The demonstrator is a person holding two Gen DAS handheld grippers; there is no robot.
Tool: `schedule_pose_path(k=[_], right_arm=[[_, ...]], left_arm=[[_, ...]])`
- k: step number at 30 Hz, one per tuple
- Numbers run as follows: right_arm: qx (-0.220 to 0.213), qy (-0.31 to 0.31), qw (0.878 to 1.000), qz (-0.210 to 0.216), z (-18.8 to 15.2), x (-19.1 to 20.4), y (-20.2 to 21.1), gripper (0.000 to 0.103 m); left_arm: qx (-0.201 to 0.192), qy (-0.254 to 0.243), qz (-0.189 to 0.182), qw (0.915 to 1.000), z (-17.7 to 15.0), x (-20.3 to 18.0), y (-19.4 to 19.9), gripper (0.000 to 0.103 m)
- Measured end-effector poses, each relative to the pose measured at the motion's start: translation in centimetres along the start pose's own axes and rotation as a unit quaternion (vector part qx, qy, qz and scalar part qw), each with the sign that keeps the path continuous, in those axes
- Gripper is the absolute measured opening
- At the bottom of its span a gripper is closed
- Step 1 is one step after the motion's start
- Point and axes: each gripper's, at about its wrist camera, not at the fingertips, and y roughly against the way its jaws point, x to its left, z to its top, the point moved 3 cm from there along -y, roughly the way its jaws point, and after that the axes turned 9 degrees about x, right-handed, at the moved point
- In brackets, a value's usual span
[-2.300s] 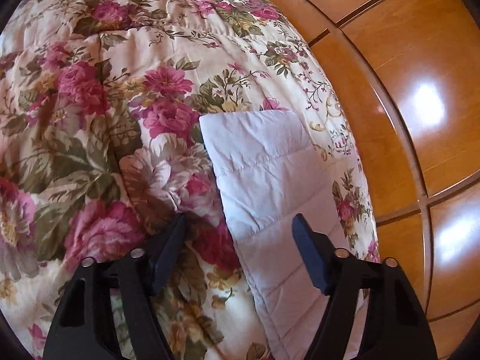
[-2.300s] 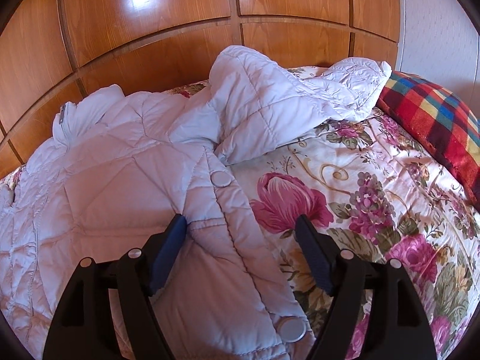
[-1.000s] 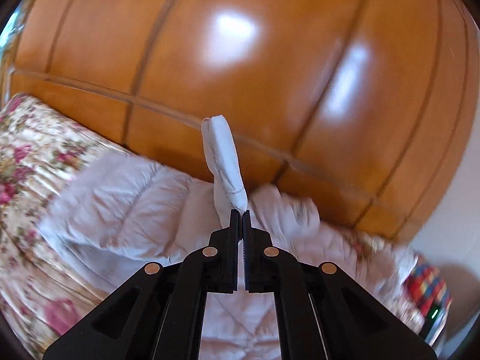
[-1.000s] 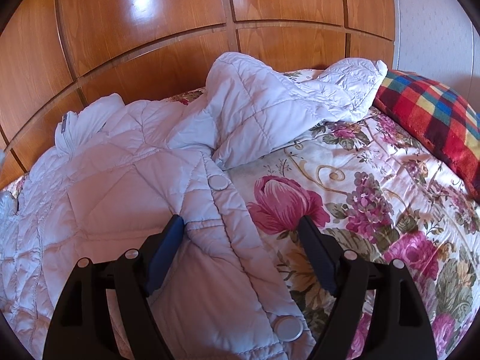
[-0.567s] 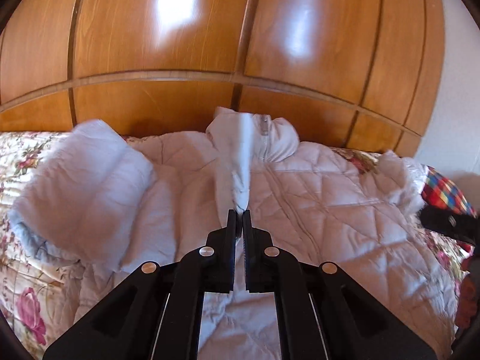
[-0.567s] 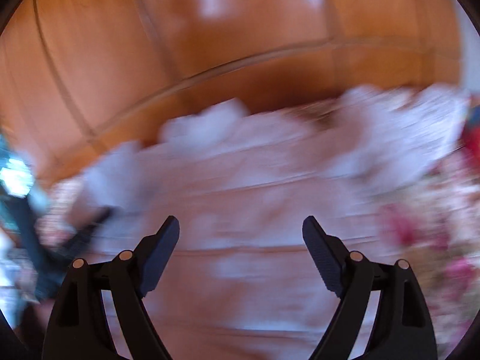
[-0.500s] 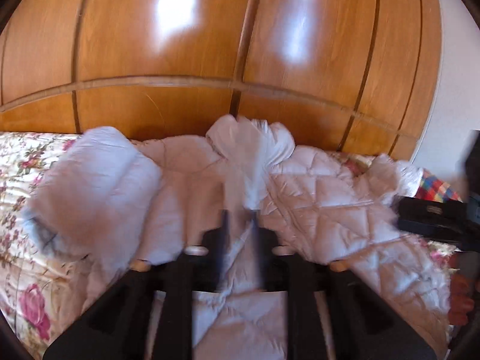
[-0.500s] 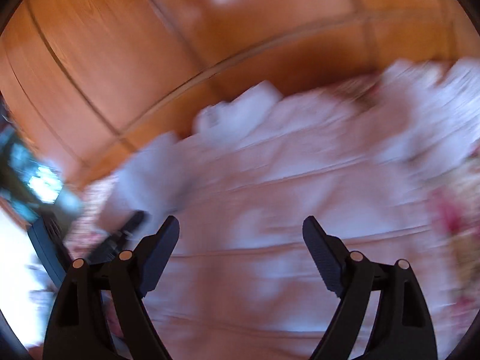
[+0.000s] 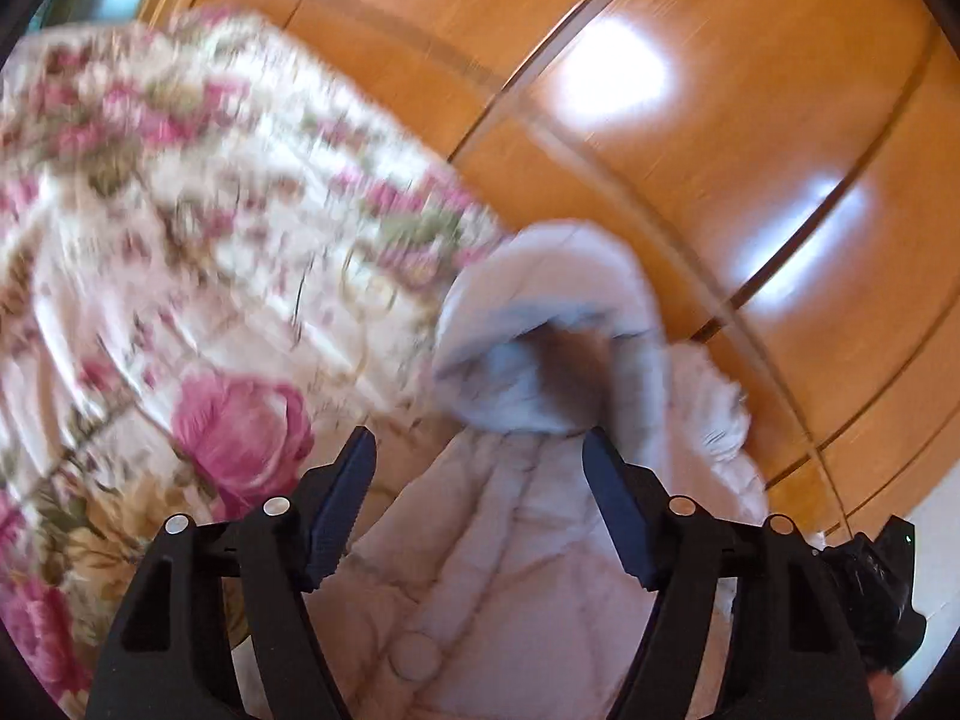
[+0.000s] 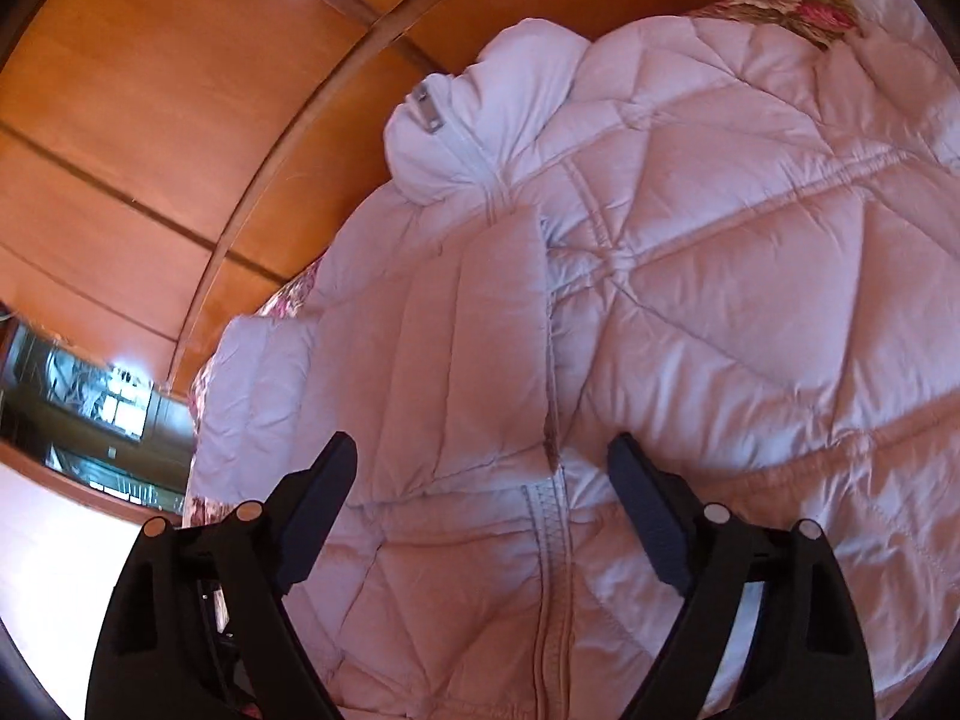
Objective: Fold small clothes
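A pale lilac quilted jacket (image 10: 720,312) lies front up on the bed, collar and zipper pull (image 10: 427,109) toward the headboard. One sleeve (image 10: 474,348) is folded across its chest. My right gripper (image 10: 485,483) hovers over the zipper with wide jaws that are closing; the pads touch nothing. The left wrist view is blurred. There my left gripper (image 9: 480,480) hangs over the jacket's edge (image 9: 498,588), just short of a rounded, open-ended fold of the jacket (image 9: 540,354). Its jaws are opening and hold nothing.
A floral bedspread (image 9: 180,276) covers the bed to the left of the jacket. The glossy wooden headboard (image 9: 690,138) stands close behind. A black object (image 9: 870,594) shows at the left view's lower right edge. A window or mirror (image 10: 90,414) lies past the bed's left side.
My left gripper let go of the sleeve it held up over the jacket, opened, and sank toward the jacket's left side. My right gripper swung left from the button edge to over the zipper.
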Motion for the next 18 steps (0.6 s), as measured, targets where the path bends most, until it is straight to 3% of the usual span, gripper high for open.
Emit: schedule_pose_path(k=[1, 3, 4, 6, 8, 11, 13, 16, 18], right_arm=[[-0.006, -0.006, 1.000, -0.006, 0.4, -0.1, -0.4, 0.070], [-0.015, -0.009, 1.000, -0.018, 1.1, 0.1, -0.8, 0.043], [-0.019, -0.005, 0.999, -0.027, 1.6, 0.4, -1.1, 0.036], [-0.025, 0.010, 0.999, -0.025, 2.0, 1.1, -1.0, 0.006], [-0.035, 0.026, 0.999, -0.006, 2.2, 1.9, 0.2, 0.005], [-0.101, 0.081, 0.991, -0.038, 3.0, 3.7, 3.2, 0.005], [-0.155, 0.102, 0.981, -0.065, 3.8, 4.1, 5.8, 0.005], [-0.189, 0.098, 0.972, -0.101, 5.0, 2.8, 7.7, 0.005], [-0.190, 0.084, 0.970, -0.124, 5.6, 0.8, 7.8, 0.004]], left_arm=[[0.019, -0.004, 0.011, 0.9998, 0.1, -0.2, -0.7, 0.066], [0.064, -0.025, 0.042, 0.9967, 0.3, -1.4, -2.6, 0.064], [0.072, -0.031, 0.057, 0.9953, 0.4, -1.7, -3.0, 0.064], [0.089, -0.039, 0.085, 0.9917, 0.8, -2.1, -4.1, 0.064], [0.082, -0.019, 0.077, 0.9935, 1.7, -2.0, -4.4, 0.063], [0.047, 0.016, 0.032, 0.9982, 3.4, -1.9, -4.1, 0.064], [0.003, 0.011, 0.025, 0.9996, 4.2, -1.9, -3.7, 0.064], [0.016, 0.015, 0.030, 0.9993, 4.0, -1.1, -4.8, 0.063], [0.026, 0.028, 0.035, 0.9987, 3.7, -0.2, -5.5, 0.064]])
